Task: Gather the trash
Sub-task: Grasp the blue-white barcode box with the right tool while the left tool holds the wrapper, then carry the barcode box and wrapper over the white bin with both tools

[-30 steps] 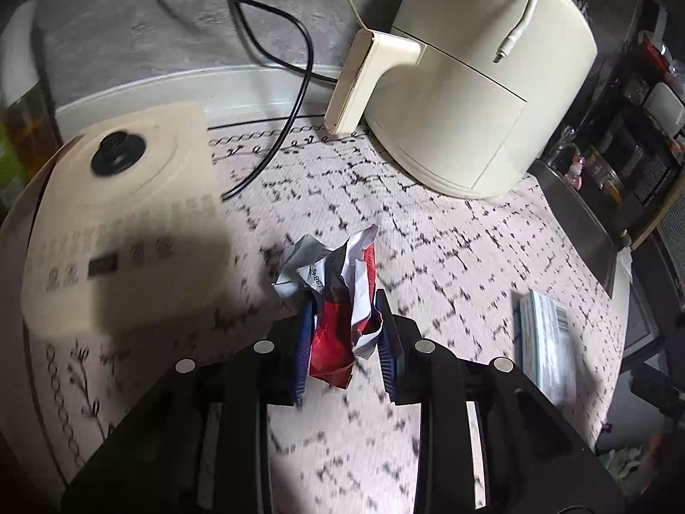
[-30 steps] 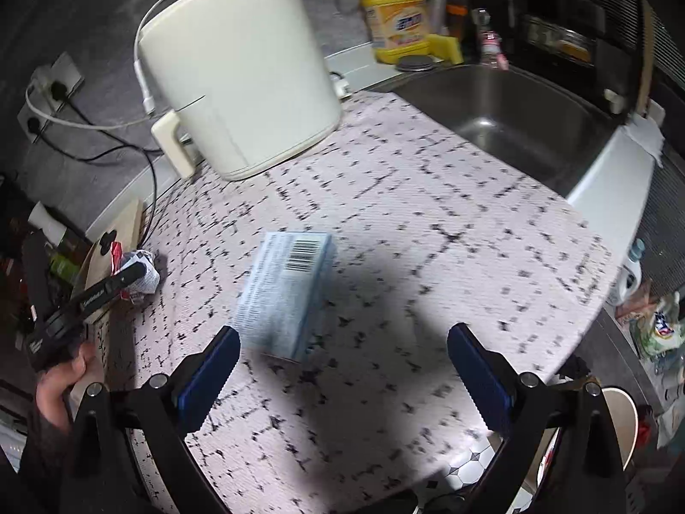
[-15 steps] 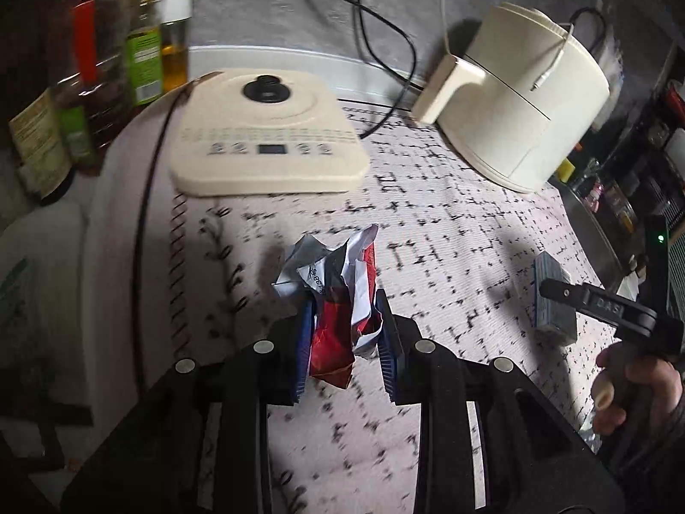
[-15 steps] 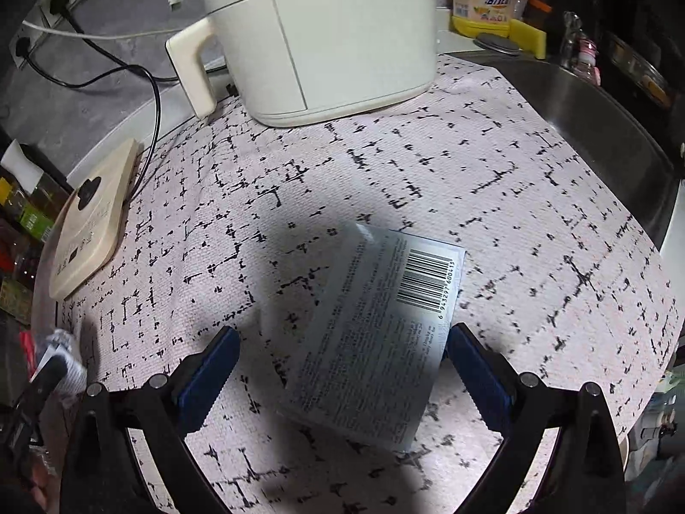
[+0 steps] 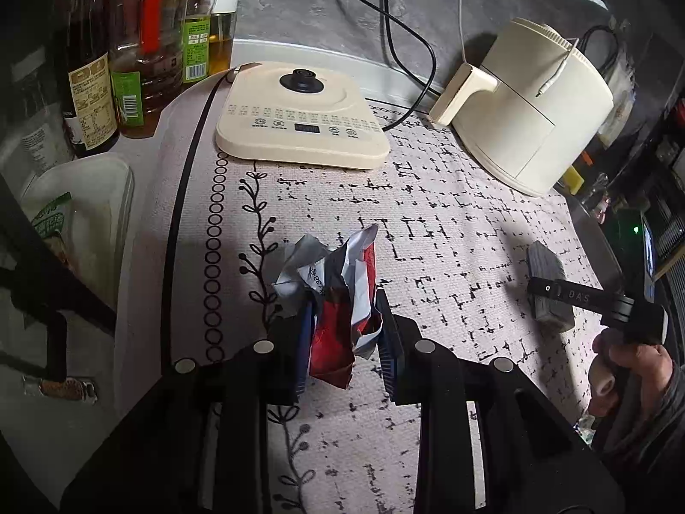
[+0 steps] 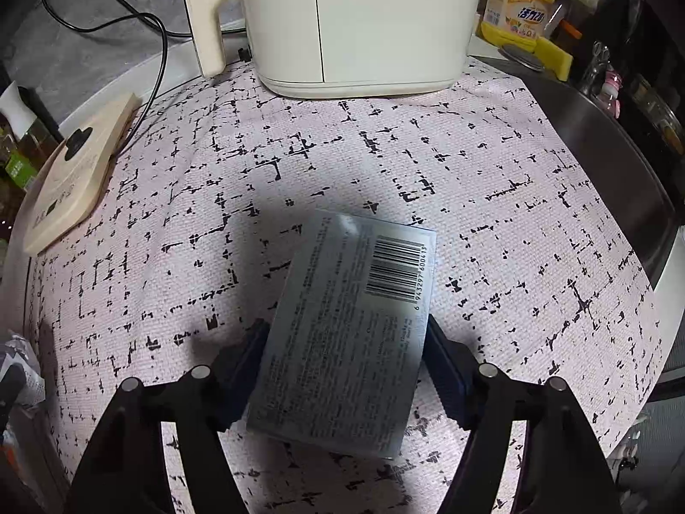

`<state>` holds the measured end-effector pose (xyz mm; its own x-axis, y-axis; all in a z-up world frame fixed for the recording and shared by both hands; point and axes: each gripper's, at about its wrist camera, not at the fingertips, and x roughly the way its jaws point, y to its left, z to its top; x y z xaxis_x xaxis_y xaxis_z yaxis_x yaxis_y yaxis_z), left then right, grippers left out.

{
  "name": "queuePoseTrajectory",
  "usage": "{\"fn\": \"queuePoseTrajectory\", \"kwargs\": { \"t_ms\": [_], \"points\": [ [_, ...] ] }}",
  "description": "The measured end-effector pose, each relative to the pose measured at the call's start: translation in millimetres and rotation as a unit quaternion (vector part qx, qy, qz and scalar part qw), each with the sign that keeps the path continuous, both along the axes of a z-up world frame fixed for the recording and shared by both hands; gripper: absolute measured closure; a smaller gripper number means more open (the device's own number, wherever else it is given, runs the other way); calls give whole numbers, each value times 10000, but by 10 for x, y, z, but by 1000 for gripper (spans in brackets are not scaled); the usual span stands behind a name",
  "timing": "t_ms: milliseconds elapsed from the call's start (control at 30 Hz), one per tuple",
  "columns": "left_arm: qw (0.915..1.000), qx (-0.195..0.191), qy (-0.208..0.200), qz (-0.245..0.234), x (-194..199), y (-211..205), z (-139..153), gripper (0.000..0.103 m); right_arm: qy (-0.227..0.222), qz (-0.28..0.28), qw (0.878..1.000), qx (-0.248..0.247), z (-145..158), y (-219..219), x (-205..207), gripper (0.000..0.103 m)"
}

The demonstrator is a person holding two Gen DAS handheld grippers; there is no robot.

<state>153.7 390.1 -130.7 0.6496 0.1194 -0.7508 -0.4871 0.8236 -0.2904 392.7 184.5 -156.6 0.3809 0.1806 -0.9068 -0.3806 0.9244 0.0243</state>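
A crumpled red, white and silver wrapper point(image 5: 338, 282) hangs above the patterned cloth point(image 5: 449, 222), with my left gripper point(image 5: 342, 312) shut on its lower part. A flat grey box with a barcode point(image 6: 351, 300) lies on the cloth. My right gripper point(image 6: 344, 330) straddles the box near its middle, jaws closing, and the blue pads point(image 6: 436, 342) meet its long sides. In the left wrist view the same box point(image 5: 543, 261) shows at the right, partly hidden by a black finger, with a person's hand point(image 5: 629, 364) on the handle.
A cream induction cooker point(image 5: 299, 120) and a cream air fryer point(image 5: 535, 120) stand at the back, with cables behind them. Oil bottles point(image 5: 128, 43) and a white tub point(image 5: 81, 214) sit at the left. A steel sink point(image 6: 599, 150) and a yellow detergent bottle point(image 6: 518, 0) are at the right.
The left gripper carried the wrapper back and leftward, away from the air fryer. The right gripper dropped onto the grey box and its wide-open jaws closed in onto the box's sides.
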Motion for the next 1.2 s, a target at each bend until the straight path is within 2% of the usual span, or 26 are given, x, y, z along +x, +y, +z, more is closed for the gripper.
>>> {"fn": "queuePoseTrajectory", "kwargs": {
  "t_ms": [367,800,1033,1200],
  "points": [
    [9999,124,-56,-4,59,-537,113,76,-98,380,9978,536,272,-540,-204,37],
    [9994,278,-68,-211,201,-1551,222,76,-339,512,9911,1181,695,-1793,-470,37],
    [9981,284,-46,-549,322,-2165,229,76,-338,330,9908,1271,708,-2525,-595,37],
    [9965,275,20,-790,383,-2585,167,76,-246,136,9918,1249,603,-3023,-669,36]
  ]
}}
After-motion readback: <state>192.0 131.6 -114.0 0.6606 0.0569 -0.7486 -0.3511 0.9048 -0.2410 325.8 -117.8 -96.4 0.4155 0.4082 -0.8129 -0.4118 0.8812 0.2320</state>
